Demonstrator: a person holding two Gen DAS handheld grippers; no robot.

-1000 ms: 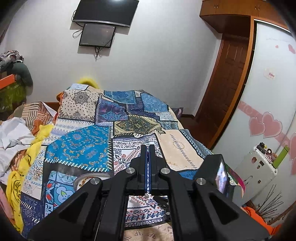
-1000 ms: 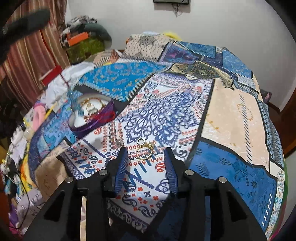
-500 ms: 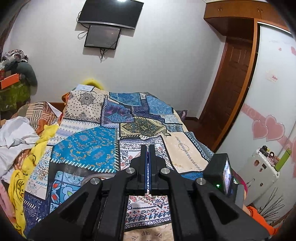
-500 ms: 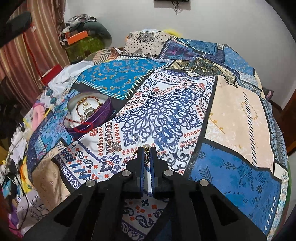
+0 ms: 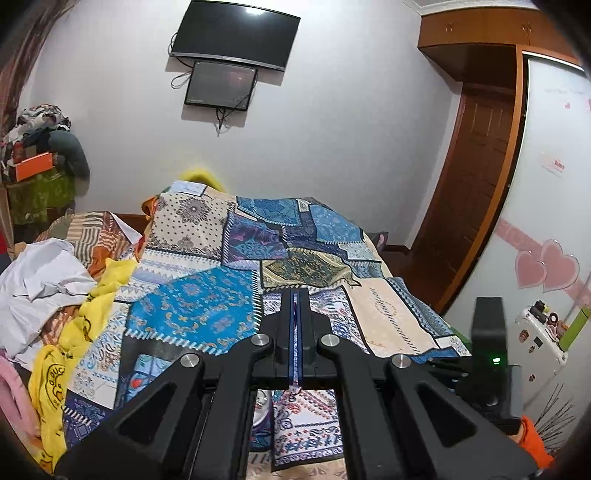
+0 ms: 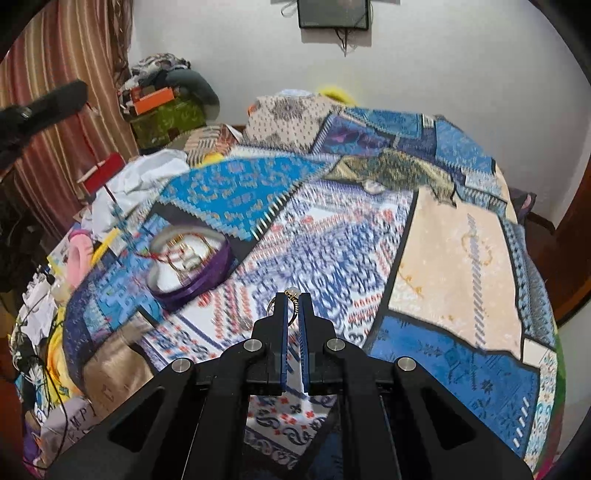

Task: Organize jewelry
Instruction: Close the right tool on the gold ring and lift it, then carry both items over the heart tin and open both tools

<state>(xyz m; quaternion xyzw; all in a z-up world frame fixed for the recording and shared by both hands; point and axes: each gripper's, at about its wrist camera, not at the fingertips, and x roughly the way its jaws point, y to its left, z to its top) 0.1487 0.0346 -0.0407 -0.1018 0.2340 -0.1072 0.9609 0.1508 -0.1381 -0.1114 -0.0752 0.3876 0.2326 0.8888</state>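
In the right wrist view, at far left, a black arm (image 6: 40, 107) reaches in before the striped brown curtain (image 6: 62, 74), and a thin red cord with blue beads (image 6: 118, 218) hangs down from it, blurred, toward the round white tray with a purple rim (image 6: 190, 264) that sits on the patchwork bedspread (image 6: 443, 258). Gold bangles (image 6: 184, 251) and a loop of red cord lie inside the tray. To its right, the right gripper (image 6: 293, 301) has its blue-padded jaws drawn almost together, clamped on a small gold ring with a pale stone (image 6: 291, 295); the ring sits right at the fingertips, its stone poking out above them and a sliver of hoop showing to the left of the left jaw, lifted off the cloth. In the left wrist view, the left gripper (image 5: 295, 295) points over the bed toward the wall-mounted black television (image 5: 236, 33), its jaws pressed together, a fine red thread dangling below them near the base, though I cannot tell whether it is pinched
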